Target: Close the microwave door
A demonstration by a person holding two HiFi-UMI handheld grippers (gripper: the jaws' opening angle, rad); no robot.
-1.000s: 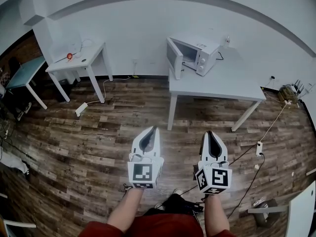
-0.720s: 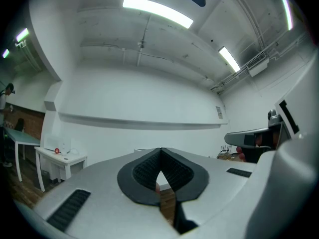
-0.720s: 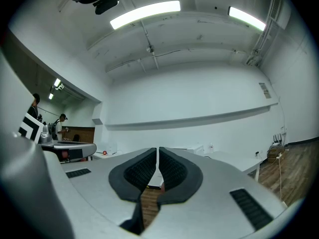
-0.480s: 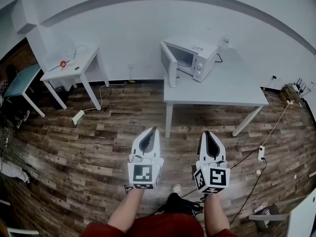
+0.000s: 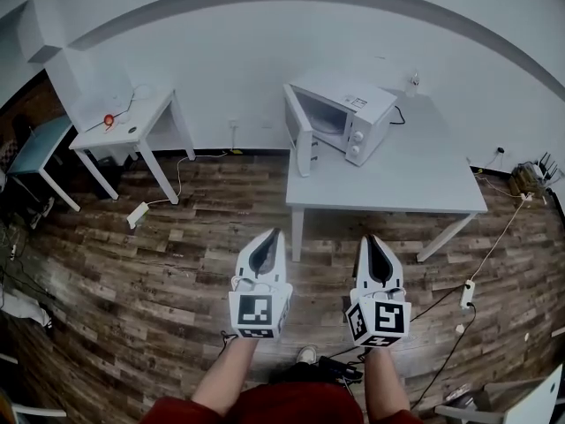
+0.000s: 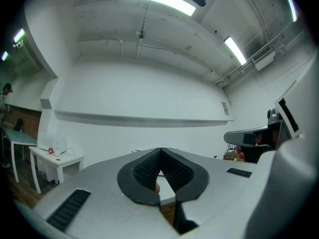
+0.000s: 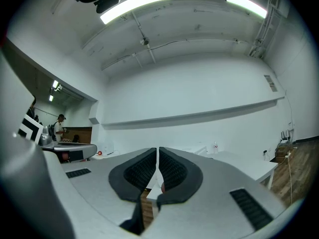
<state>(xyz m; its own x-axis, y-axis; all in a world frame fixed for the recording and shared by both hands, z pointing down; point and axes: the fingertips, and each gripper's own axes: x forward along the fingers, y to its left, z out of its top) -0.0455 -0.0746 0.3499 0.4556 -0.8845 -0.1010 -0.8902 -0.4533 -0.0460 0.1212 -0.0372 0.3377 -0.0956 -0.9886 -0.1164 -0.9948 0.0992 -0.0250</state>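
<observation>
A white microwave [image 5: 346, 111] stands at the far left corner of a white table [image 5: 397, 179], and its door [image 5: 299, 132] hangs wide open out past the table's left edge. Both grippers are held level above the wooden floor, well short of the table. My left gripper [image 5: 273, 234] is shut and empty, in line with the table's front left leg. My right gripper [image 5: 372, 238] is shut and empty too, below the table's front edge. In the left gripper view the left gripper [image 6: 160, 151] shows its pads pressed together; the right gripper [image 7: 158, 150] looks the same in its own view.
A small white table [image 5: 132, 124] with a red object [image 5: 109, 119] stands at the left wall, and a teal table [image 5: 35, 146] lies further left. A power strip [image 5: 136, 215] and cables lie on the floor. More cables and a socket block [image 5: 468, 293] are at the right.
The table and microwave have come closer and larger in the head view. Both grippers keep their places in the view, still shut.
</observation>
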